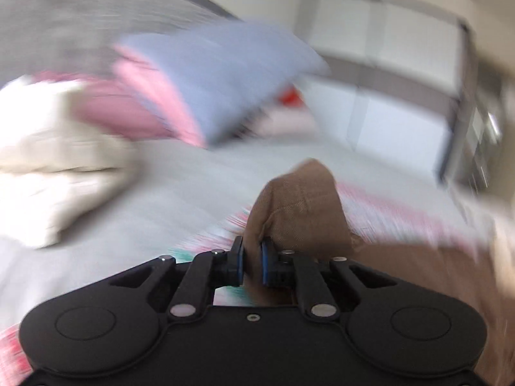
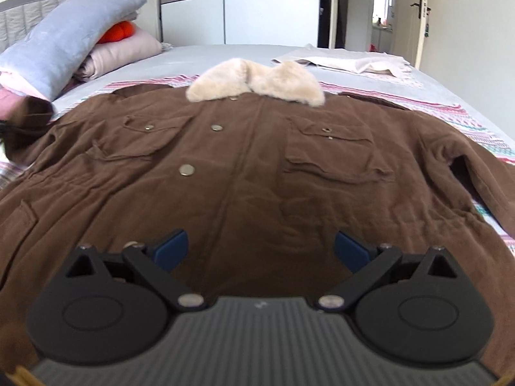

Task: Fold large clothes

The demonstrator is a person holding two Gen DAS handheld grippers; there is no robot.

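A large brown jacket (image 2: 244,173) with a cream fur collar (image 2: 257,85) and metal snaps lies front up, spread flat on a striped blanket (image 2: 476,125) on the bed. My right gripper (image 2: 260,251) is open and empty, hovering over the jacket's lower front. My left gripper (image 1: 252,257) is shut on the brown sleeve end (image 1: 299,202) and holds it lifted above the bed; that view is blurred by motion. The lifted sleeve also shows at the far left of the right wrist view (image 2: 29,112).
A stack of folded blue (image 2: 67,35), pink and cream bedding sits at the head of the bed (image 2: 206,56). A cream garment (image 2: 351,61) lies on the far right of the bed. Wardrobe doors (image 2: 267,6) and a doorway stand beyond.
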